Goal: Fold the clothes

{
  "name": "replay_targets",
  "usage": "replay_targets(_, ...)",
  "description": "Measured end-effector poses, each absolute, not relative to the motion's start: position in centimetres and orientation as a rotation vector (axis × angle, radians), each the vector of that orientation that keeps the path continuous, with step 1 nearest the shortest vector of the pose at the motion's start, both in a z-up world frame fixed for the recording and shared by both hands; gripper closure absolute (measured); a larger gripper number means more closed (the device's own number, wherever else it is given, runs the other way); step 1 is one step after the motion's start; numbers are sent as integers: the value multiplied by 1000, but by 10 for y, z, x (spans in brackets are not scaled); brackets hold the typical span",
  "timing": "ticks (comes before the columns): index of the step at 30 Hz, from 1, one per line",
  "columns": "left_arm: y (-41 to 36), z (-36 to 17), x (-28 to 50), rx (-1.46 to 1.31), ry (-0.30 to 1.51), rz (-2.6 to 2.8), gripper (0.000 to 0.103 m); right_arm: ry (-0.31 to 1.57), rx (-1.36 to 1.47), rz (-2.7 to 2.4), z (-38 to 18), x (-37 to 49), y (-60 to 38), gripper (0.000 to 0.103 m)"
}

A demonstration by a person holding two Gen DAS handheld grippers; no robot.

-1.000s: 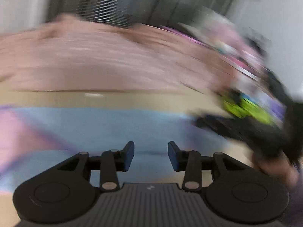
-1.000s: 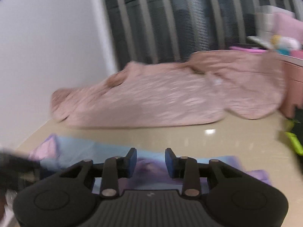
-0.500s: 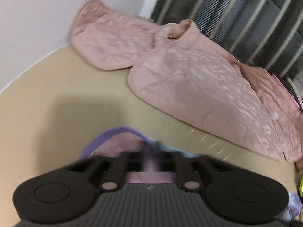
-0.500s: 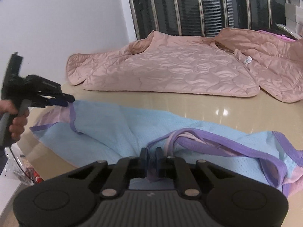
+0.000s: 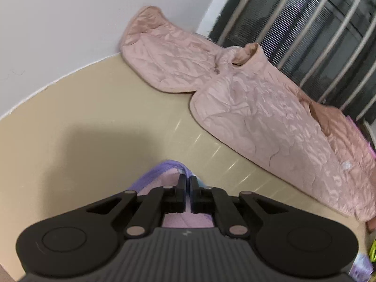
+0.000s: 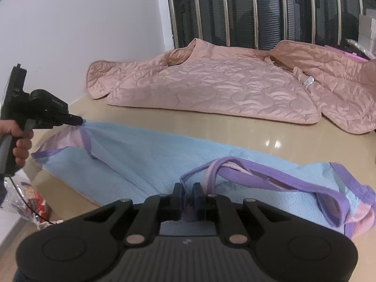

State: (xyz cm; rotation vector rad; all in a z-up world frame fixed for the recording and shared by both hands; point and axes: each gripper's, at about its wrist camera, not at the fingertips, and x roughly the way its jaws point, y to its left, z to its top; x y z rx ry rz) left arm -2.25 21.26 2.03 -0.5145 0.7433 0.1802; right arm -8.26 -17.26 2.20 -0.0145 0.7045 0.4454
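Note:
A light blue mesh shirt (image 6: 145, 157) with purple trim and pink panels lies stretched across the beige table (image 6: 258, 129). My right gripper (image 6: 187, 189) is shut on the shirt's purple-trimmed edge near its neckline. My left gripper (image 5: 187, 180) is shut on the shirt's pink, purple-edged sleeve end (image 5: 162, 174). In the right wrist view the left gripper (image 6: 78, 120) pinches the shirt's far left end and holds it slightly off the table.
A pink quilted jacket (image 6: 223, 89) lies spread at the back of the table, also seen in the left wrist view (image 5: 258, 108). A white wall (image 5: 70, 23) and a barred dark window (image 6: 258, 11) stand behind. A plastic bag (image 6: 30, 204) lies below the table's left edge.
Both grippers were open a second ago and have shut on the blue shirt. The left gripper has swung to the shirt's left end and now pulls it taut.

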Motion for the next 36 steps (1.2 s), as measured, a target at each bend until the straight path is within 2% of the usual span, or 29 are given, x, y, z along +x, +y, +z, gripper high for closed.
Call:
replay_targets(1, 209, 24, -26, -510, 751, 194, 95, 691, -8, 457, 27, -86, -175, 92)
replay_targets(3, 193, 37, -39, -460, 728, 203, 79, 658, 7, 476, 36, -94, -181, 92)
replay_targets(4, 184, 43, -44, -434, 718, 198, 77, 623, 27, 466, 42, -97, -186, 92)
replay_targets(9, 109, 55, -57, -295, 720, -10, 76, 615, 130, 379, 43, -79, -203, 91)
replay_targets(14, 51, 33, -65, -183, 818, -136, 76, 691, 26, 359, 22, -70, -195, 92)
replay_targets(16, 41, 28, -71, -121, 798, -121, 72, 667, 63, 363, 28, -81, -209, 92)
replay_targets(18, 41, 27, -72, -120, 808, -110, 71, 594, 90, 308, 42, -98, -231, 77)
replay_targets(19, 42, 29, -70, -146, 814, -109, 71, 557, 104, 281, 48, -107, -241, 59)
replay_targets(20, 44, 33, -70, -174, 812, -117, 70, 524, 125, 240, 53, -115, -255, 47)
replay_targets(25, 17, 47, -74, -144, 762, -199, 64, 583, 364, -36, 36, -108, -328, 45)
replay_targets(30, -13, 40, -73, -97, 771, -257, 64, 622, 360, -60, 16, -90, -325, 47)
replay_targets(31, -14, 38, -73, -101, 778, -256, 64, 625, 344, -42, 15, -89, -320, 56)
replay_targets(32, -14, 37, -73, -105, 784, -254, 64, 628, 317, -19, 13, -87, -312, 81)
replay_targets(33, -14, 35, -73, -109, 789, -252, 64, 630, 287, -3, 13, -86, -305, 93)
replay_targets(36, -5, 36, -76, -129, 787, -237, 64, 635, 175, -7, 14, -85, -286, 94)
